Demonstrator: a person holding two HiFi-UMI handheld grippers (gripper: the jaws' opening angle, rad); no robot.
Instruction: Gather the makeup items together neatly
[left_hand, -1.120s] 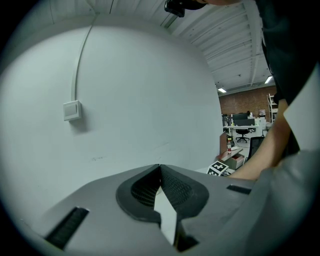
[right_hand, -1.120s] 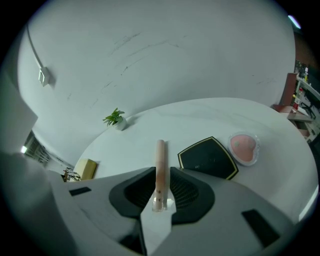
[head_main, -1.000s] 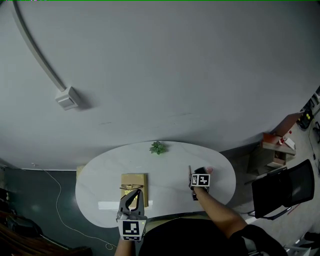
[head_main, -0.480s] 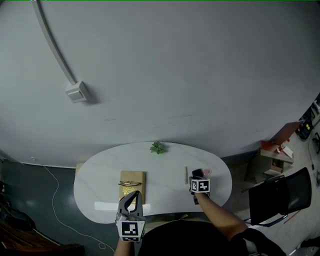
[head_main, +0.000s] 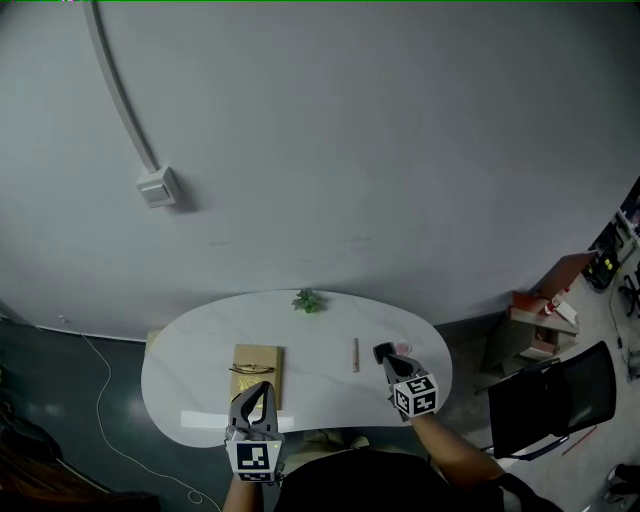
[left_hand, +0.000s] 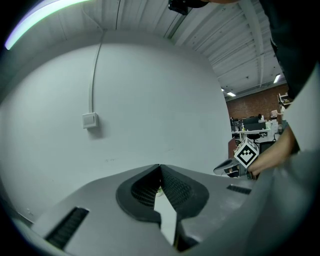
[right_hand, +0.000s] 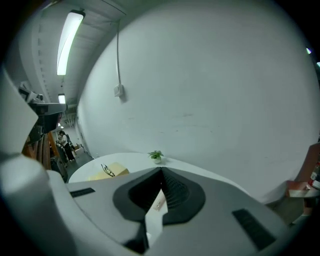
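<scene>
We see a plain pale grey wall (head_main: 380, 150) across the far side. A surface conduit (head_main: 120, 90) runs down it at the left to a small white box (head_main: 158, 187). A white rounded table (head_main: 190, 345) stands against the wall, with a small potted plant (head_main: 307, 301) at its far edge. The floor (head_main: 60, 400) at the left is dark. A black chair (head_main: 545, 400) stands at the right. A ceiling tube light (right_hand: 69, 42) is lit.
</scene>
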